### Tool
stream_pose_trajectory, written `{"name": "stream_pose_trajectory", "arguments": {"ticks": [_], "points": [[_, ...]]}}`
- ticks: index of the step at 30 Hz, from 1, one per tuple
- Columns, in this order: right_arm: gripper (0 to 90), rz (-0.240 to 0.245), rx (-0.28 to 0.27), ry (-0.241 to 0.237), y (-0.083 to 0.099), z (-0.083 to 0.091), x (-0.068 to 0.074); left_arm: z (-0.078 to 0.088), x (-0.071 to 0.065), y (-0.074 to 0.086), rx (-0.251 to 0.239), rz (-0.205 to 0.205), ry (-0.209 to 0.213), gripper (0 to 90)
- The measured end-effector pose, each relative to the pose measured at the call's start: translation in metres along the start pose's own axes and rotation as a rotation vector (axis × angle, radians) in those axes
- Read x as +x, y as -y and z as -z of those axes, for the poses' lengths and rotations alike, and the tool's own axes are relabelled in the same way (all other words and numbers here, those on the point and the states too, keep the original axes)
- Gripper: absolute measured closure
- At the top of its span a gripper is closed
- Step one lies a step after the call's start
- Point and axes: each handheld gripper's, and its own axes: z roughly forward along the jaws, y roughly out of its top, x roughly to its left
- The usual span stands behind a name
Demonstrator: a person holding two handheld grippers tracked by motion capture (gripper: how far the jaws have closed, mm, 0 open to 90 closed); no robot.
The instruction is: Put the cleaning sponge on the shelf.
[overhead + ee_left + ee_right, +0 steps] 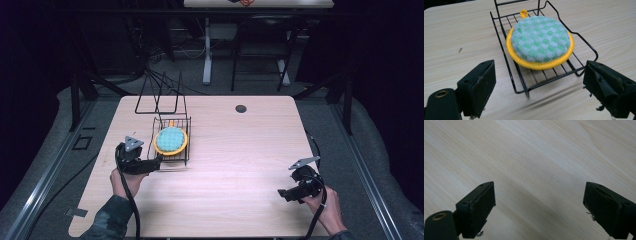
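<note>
Wooden table, potholder in wire rack just ahead of released left tool

Both grippers are black. The left gripper and the right gripper each carry a grey three-cornered plate on top and a black cable that trails behind. The jaw pads are black foam, worn and frayed at the edges. A brass-coloured ring sits beside one jaw. The left sleeve is dark, with a mottled pattern.

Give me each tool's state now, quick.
Left tool: open, empty, at the wire rack holding the pot holder.
Right tool: open, empty.
</note>
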Motion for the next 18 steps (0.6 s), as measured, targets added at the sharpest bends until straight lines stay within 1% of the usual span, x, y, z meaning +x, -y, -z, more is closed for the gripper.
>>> {"name": "stream_pose_trajectory", "arguments": {"ticks": [4,5,6,7,11,13,16,18], "points": [[10.3,0.0,-0.001,0.0,0.0,0.0,0.0,0.008,0.0,0.009,0.017,-0.012,0.006,9.2],[10.3,0.003,-0.001,0.001,0.0,0.0,0.0,0.01,0.0,0.012,0.015,-0.003,0.003,8.9],[10.3,0.002,0.0,0.001,0.0,0.0,0.0,0.013,0.0,0.014,0.023,-0.009,0.004,8.6],[10.3,0.003,-0.001,0.0,0.0,0.0,0.0,0.014,0.0,0.017,0.031,-0.006,0.004,8.0],[10.4,0.004,-0.001,0.002,0.0,0.0,-0.001,0.02,0.003,0.029,0.072,-0.008,0.006,5.1],[10.4,0.0,-0.001,-0.004,0.0,0.0,-0.001,0.023,0.005,0.035,0.088,-0.004,-0.001,4.0],[10.5,0.002,-0.004,0.001,0.0,0.0,0.0,0.026,0.008,0.044,0.127,-0.002,0.006,1.9],[10.6,0.003,-0.002,0.003,0.0,0.0,0.0,0.027,0.01,0.049,0.144,-0.005,0.008,1.7]]}}
